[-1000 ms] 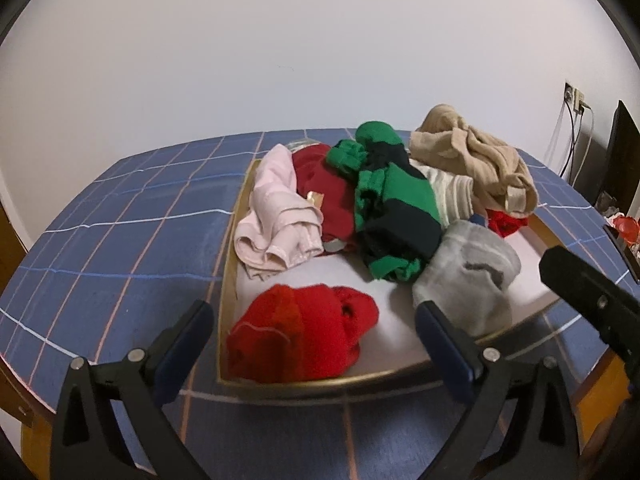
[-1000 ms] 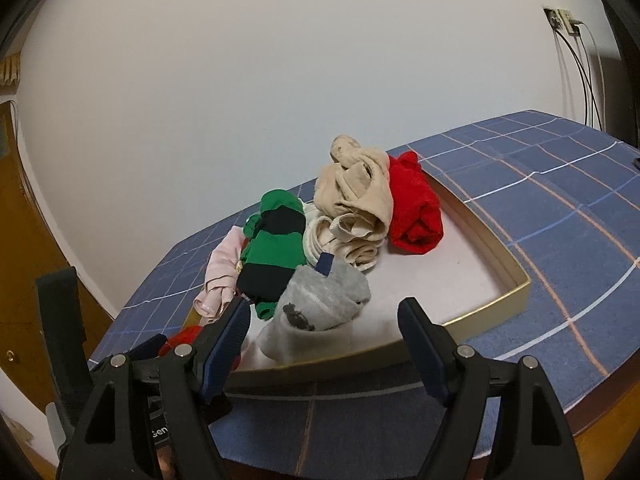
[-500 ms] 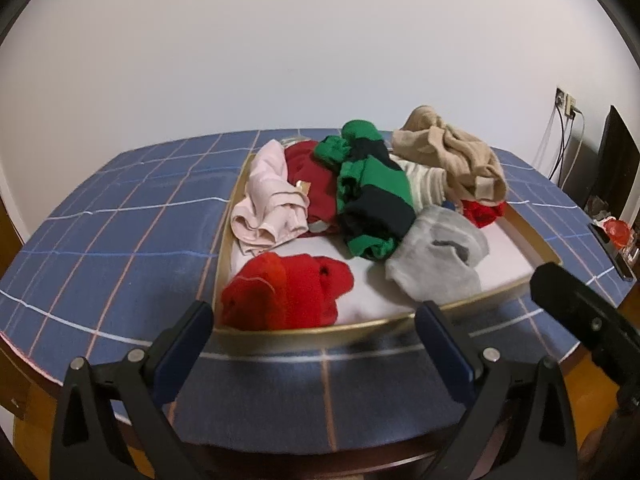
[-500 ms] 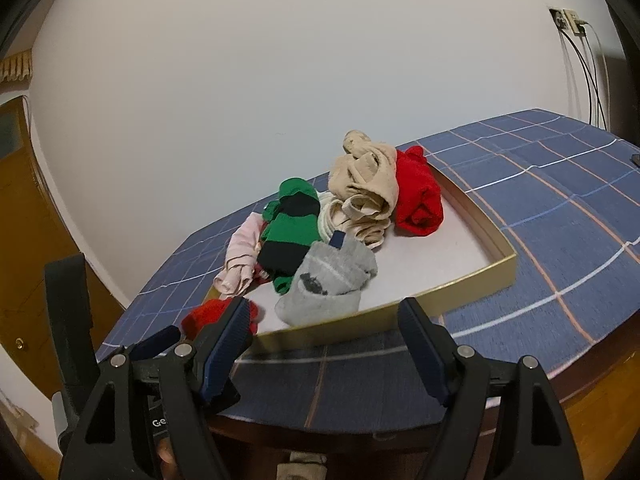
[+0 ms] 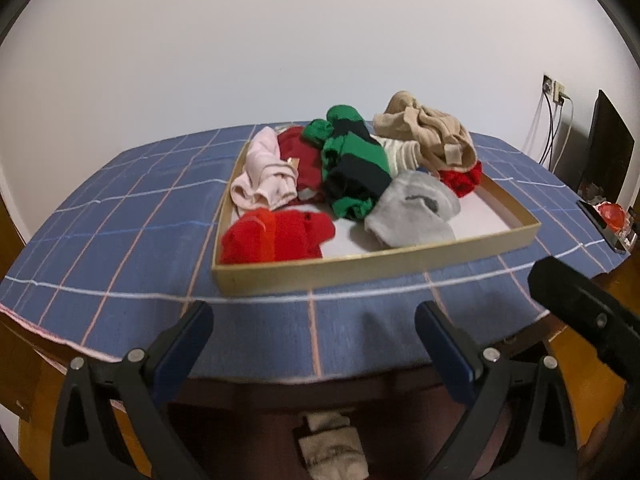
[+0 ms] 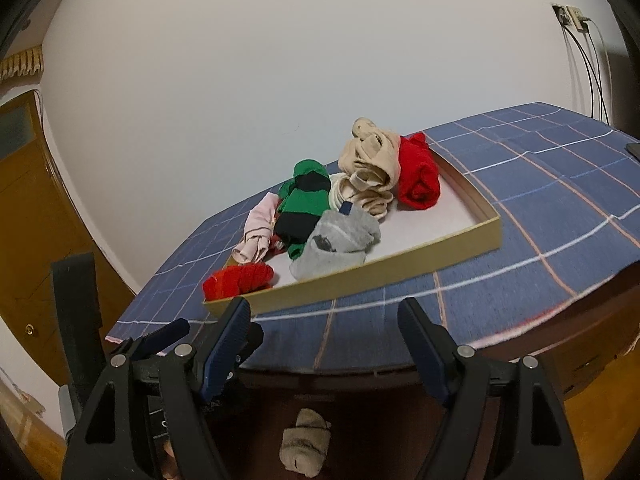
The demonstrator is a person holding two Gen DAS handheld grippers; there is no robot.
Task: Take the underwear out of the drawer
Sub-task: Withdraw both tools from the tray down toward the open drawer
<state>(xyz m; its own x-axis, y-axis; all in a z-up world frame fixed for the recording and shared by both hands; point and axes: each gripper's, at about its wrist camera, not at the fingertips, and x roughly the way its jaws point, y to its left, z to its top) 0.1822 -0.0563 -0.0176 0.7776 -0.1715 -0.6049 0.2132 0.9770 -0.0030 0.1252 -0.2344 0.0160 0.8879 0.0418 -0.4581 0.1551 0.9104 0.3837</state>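
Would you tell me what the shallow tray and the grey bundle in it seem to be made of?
The tray looks like matte tan cardboard, with thin, flat walls and a white floor. The grey bundle looks like soft knit cloth, ribbed and crumpled; likely cotton.

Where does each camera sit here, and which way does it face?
Left wrist: sits on the left hand-held gripper, off the table's near edge, facing the drawer tray of clothes; its own open fingers show, plus the other gripper at the right.
Right wrist: sits on the right hand-held gripper, viewing the tray from its right corner; its open fingers and the left gripper show.
Shared: the tray, the grey sock and the blue checked cloth.
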